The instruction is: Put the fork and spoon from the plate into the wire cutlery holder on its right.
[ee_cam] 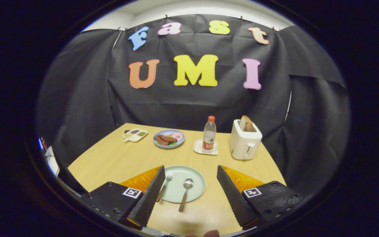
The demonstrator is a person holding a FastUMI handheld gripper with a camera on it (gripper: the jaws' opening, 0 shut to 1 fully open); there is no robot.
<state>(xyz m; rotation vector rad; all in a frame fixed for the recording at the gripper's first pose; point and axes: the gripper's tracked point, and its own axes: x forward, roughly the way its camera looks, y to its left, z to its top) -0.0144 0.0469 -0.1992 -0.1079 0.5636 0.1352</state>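
Wooden table [110, 161], black cloth wall behind. I hold my gripper [191, 184] level above the near edge, fingers spread wide, gripping nothing. Green plate [196, 174] sits between them; fork [165, 185] on its left rim beside my left finger, spoon [185, 192] centre. Far side: food plate [168, 138], sauce tray [135, 134], bottle [209, 134], toaster [244, 141]. Nothing blocks the plate.

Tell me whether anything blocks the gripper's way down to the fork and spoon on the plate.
Nothing visible does. The open black gripper has its fingers spread either side of the pale green round plate; the silver fork with wooden handle and matching spoon lie between them, with no object in that gap.
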